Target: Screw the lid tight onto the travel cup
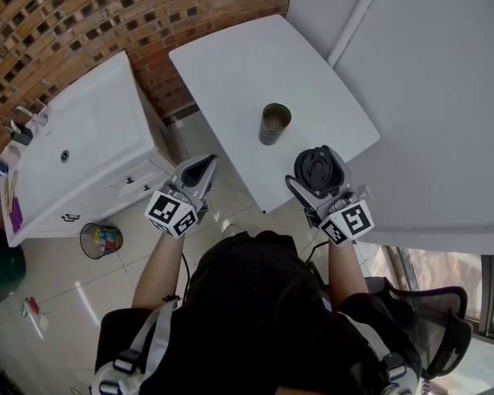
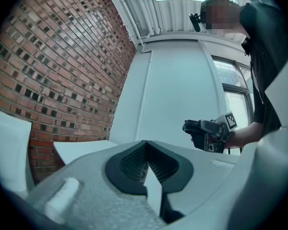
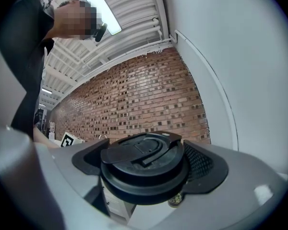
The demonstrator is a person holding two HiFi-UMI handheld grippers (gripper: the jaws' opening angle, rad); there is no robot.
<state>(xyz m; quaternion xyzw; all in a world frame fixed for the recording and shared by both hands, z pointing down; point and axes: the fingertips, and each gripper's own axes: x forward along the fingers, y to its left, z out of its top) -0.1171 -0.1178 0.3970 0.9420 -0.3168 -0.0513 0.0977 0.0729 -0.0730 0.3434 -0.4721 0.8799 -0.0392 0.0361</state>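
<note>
An open metal travel cup [image 1: 274, 123] stands upright near the front edge of the white table [image 1: 230, 64]. My right gripper [image 1: 319, 169] is shut on the black lid [image 1: 317, 168], held flat just right of and nearer than the cup. In the right gripper view the black lid [image 3: 145, 167] fills the space between the pads [image 3: 201, 162], and a sliver of the cup [image 3: 175, 202] shows below it. My left gripper [image 1: 199, 171] hovers over the floor left of the table's front corner, shut and empty; its pads [image 2: 134, 164] meet in the left gripper view.
A white cabinet with a sink [image 1: 74, 151] stands to the left against the brick wall [image 1: 82, 15]. A small bin [image 1: 101, 239] sits on the tiled floor below it. A white wall panel [image 1: 428, 97] runs along the table's right side.
</note>
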